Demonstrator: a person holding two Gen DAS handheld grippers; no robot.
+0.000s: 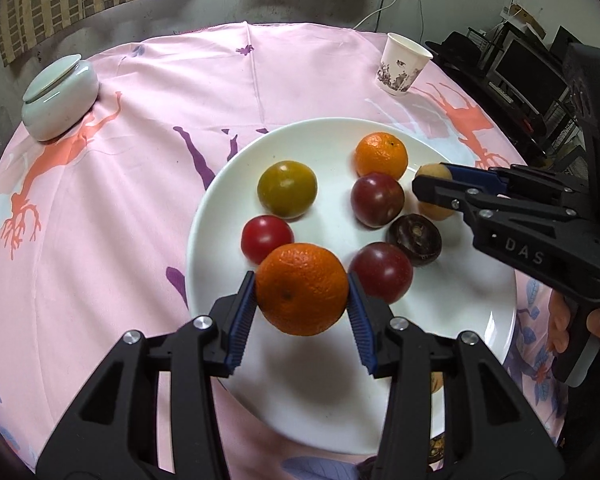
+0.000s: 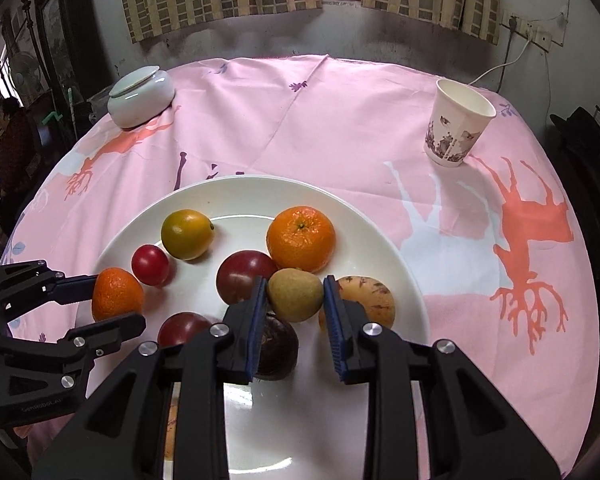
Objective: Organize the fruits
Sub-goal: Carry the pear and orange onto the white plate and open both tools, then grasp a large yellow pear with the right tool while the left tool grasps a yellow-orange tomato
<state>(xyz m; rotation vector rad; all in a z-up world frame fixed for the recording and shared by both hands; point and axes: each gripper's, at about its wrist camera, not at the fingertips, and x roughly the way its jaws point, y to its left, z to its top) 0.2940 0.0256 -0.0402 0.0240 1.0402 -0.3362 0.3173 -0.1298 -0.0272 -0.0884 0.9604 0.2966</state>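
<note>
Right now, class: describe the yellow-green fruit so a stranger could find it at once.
Start at the big white plate on the pink tablecloth. On its far left lies the yellow-green fruit, just beyond a small red one. It alone is greenish; nothing grips it.

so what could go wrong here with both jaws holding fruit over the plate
1. The orange sits between the left gripper pads with a slack-looking grip; it could drop and knock the red tomato or plum.
2. The right gripper holds a small tan fruit above crowded fruit, so lowering it could push neighbours toward the plate rim.
</note>
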